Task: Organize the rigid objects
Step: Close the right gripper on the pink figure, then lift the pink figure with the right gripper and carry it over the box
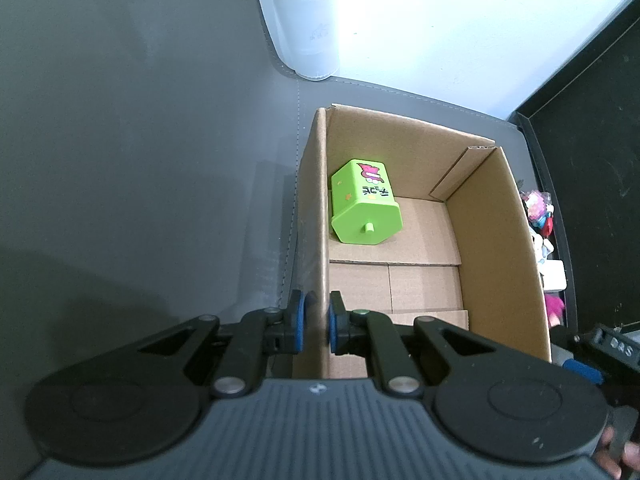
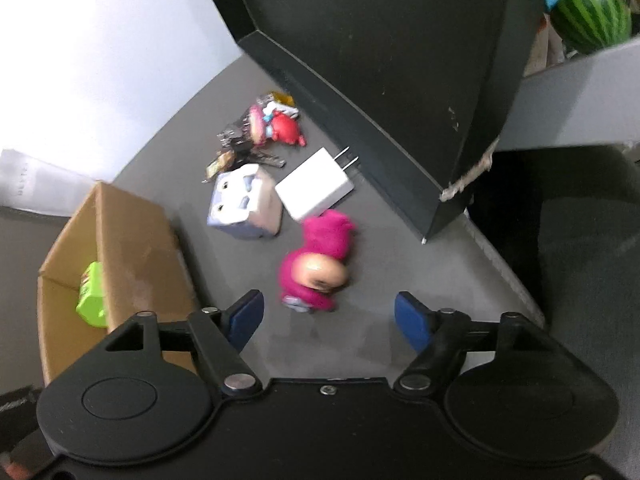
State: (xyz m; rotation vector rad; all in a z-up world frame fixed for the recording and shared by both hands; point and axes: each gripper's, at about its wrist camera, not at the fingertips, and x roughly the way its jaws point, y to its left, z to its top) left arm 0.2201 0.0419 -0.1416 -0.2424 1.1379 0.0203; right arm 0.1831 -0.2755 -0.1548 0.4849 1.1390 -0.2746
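An open cardboard box (image 1: 500,240) stands on the grey mat, and a green hexagonal toy box (image 1: 364,204) lies on its side inside, near the left wall. My left gripper (image 1: 316,322) is shut on that left wall, one blue pad on each face. In the right wrist view my right gripper (image 2: 329,314) hangs open over bare mat with nothing between its fingers. Just beyond its fingertips lies a pink plush toy (image 2: 316,268). Farther off lie a white-and-blue cube toy (image 2: 246,208), a white plug charger (image 2: 316,188) and a red figure (image 2: 284,128). The cardboard box (image 2: 132,240) is at the left.
A big black box (image 2: 360,60) borders the loose objects on the right. Keys and small trinkets (image 2: 236,140) lie beside the red figure. A watermelon-patterned ball (image 2: 588,8) sits at the top right. A frosted cup (image 1: 308,20) stands beyond the mat's far edge.
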